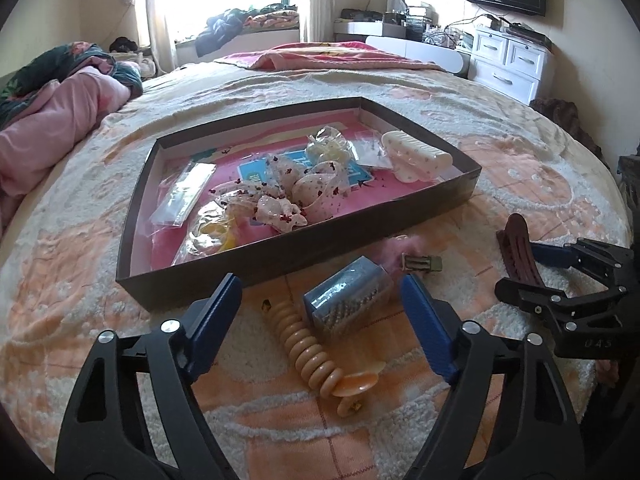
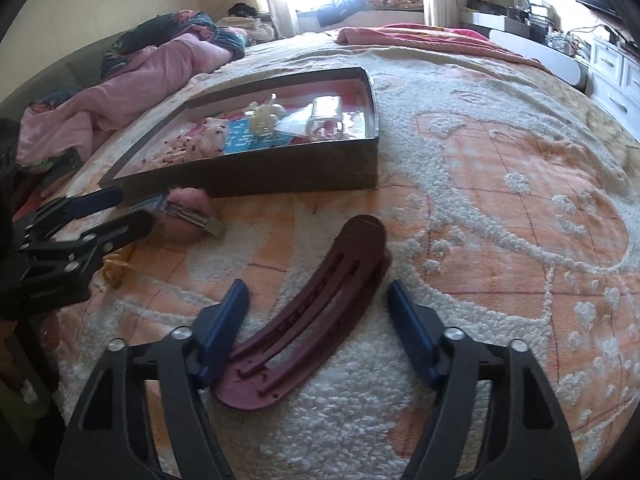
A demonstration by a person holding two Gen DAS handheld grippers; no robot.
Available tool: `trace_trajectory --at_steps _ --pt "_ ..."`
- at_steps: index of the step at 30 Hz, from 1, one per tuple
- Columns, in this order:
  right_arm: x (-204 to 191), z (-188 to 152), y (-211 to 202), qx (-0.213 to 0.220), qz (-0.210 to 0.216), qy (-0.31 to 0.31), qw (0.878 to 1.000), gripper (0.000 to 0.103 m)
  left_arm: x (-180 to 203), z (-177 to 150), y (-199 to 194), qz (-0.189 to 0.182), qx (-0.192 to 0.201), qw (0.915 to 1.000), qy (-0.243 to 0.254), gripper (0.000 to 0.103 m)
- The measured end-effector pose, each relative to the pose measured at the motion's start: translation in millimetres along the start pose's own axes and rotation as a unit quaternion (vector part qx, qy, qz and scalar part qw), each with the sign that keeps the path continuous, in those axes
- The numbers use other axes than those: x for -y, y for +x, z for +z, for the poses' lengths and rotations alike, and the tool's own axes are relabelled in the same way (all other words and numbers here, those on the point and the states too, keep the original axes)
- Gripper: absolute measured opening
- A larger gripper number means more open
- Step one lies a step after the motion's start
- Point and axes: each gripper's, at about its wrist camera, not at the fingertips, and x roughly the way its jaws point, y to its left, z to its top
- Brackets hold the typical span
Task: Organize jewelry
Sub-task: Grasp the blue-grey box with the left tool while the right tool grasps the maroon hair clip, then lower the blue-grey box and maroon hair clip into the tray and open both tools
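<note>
Left wrist view: the left claw (image 1: 322, 304) hangs open over a patterned bedspread (image 1: 500, 184), its blue fingers (image 1: 216, 320) either side of a glittery blue-grey hair clip (image 1: 344, 300) without touching it. A beige spiral hair tie (image 1: 312, 356) lies just beside the clip. Beyond, a shallow dark box (image 1: 464, 184) holds ribboned scrunchies (image 1: 304, 192), plastic packets (image 1: 180, 196) and a cream claw clip (image 1: 416, 158). At far right, the right claw (image 1: 532, 264) straddles a maroon hair clip (image 1: 518, 248).

Right wrist view: the right claw (image 2: 316, 316) is open around the maroon hair clip (image 2: 316, 320), its left finger (image 2: 224, 320) just beside the clip; contact cannot be told. The box (image 2: 300, 172) sits farther back; the left claw (image 2: 132, 208) enters at left.
</note>
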Motion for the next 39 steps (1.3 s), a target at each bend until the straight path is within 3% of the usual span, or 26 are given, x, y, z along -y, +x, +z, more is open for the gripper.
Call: trace_trajectory --at_steps 4,11,14,18,27,31,39 --pt "-2.1 -1.4 -1.8 0.003 0.009 -0.007 1.0 0.056 -3.6 1.1 2.9 -0.014 -0.002 0.9999 -0.001 0.064" --pt "0.0 -2.4 -4.4 0.01 0.028 -0.002 1.0 0.031 -1.0 -1.5 8.7 -0.04 -0.019 0.999 0.004 0.053" --pt "-2.6 -2.9 -5.7 0.015 0.026 -0.01 1.0 0.03 -0.1 -0.9 9.3 -0.045 -0.02 0.9988 0.006 0.051" --pt "-0.1 -3.5 -8.3 0.017 0.036 -0.004 0.999 0.03 -2.4 -0.1 8.6 -0.061 -0.02 0.9979 0.002 0.037" --pt "-0.1 -5.2 -12.1 0.021 0.043 -0.009 0.999 0.029 5.7 -1.1 4.0 -0.071 -0.034 0.9964 0.029 0.037" --pt "0.2 -5.4 -11.5 0.02 0.044 -0.011 0.999 0.029 10.9 -3.8 7.3 -0.055 -0.05 0.9956 0.056 0.037" --pt "1.1 -4.8 -11.7 0.023 0.047 -0.004 0.999 0.028 15.6 -3.6 13.4 -0.048 -0.056 0.9953 0.063 0.036"
